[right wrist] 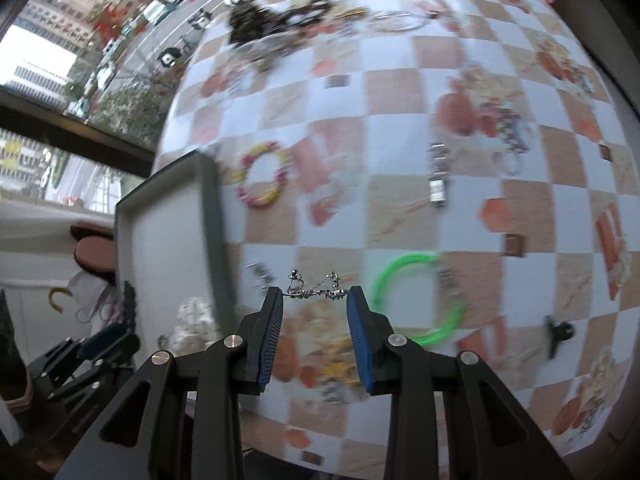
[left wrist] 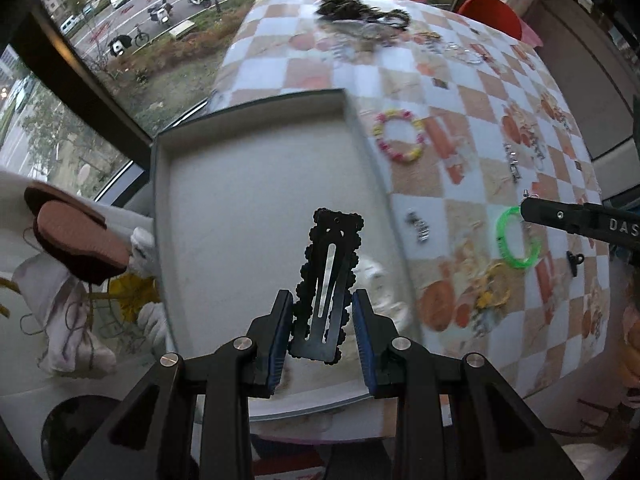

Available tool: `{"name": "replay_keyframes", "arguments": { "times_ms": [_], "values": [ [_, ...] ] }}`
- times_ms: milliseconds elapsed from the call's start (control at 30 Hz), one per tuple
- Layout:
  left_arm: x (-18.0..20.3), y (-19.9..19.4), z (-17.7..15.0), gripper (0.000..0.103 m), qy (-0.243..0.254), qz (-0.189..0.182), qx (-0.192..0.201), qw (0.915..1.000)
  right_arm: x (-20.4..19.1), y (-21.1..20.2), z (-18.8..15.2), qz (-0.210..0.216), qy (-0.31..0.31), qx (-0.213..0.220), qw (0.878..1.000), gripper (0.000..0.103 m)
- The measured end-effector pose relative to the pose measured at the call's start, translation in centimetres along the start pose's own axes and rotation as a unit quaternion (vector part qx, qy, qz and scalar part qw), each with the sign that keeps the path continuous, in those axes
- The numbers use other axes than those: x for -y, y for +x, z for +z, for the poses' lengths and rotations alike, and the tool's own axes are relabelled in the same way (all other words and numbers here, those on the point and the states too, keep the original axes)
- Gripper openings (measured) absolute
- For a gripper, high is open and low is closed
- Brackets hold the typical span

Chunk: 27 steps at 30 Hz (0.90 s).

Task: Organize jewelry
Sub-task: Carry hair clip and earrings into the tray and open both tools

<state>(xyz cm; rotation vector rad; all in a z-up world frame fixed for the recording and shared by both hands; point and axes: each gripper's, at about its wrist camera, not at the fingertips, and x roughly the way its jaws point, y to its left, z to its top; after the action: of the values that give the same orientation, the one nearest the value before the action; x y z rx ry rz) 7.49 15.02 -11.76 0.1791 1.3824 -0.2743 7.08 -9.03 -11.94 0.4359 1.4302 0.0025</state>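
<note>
Left hand-held gripper pinches a black hair clip over the tray. Right hand-held gripper pinches a silver chain; tray at nine o'clock. Best lower both before releasing.

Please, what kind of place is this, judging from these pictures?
Probably a room in a home, several floors up. A table with a checkered tablecloth stands beside a large window overlooking a street with parked cars. Jewelry such as a green bangle lies scattered on it, beside a shallow tray.
</note>
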Motion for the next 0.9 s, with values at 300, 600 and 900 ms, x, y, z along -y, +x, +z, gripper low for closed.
{"name": "replay_keyframes", "arguments": {
  "times_ms": [300,600,900],
  "values": [
    [-4.8,2.4,-2.2,0.035,-0.030,0.006,-0.019,0.9994,-7.5,3.7,-0.9,0.020,-0.055,-0.035,0.998,0.035],
    [-6.5,5.1,-3.0,0.035,-0.044,0.010,-0.030,0.9985,-11.8,8.0,-0.1,0.021,-0.083,-0.065,0.994,0.035],
    [-6.3,6.9,-3.8,0.035,-0.032,0.012,-0.041,0.9986,-13.0,11.0,0.2,0.000,-0.093,-0.085,0.992,0.035]
  ]
}}
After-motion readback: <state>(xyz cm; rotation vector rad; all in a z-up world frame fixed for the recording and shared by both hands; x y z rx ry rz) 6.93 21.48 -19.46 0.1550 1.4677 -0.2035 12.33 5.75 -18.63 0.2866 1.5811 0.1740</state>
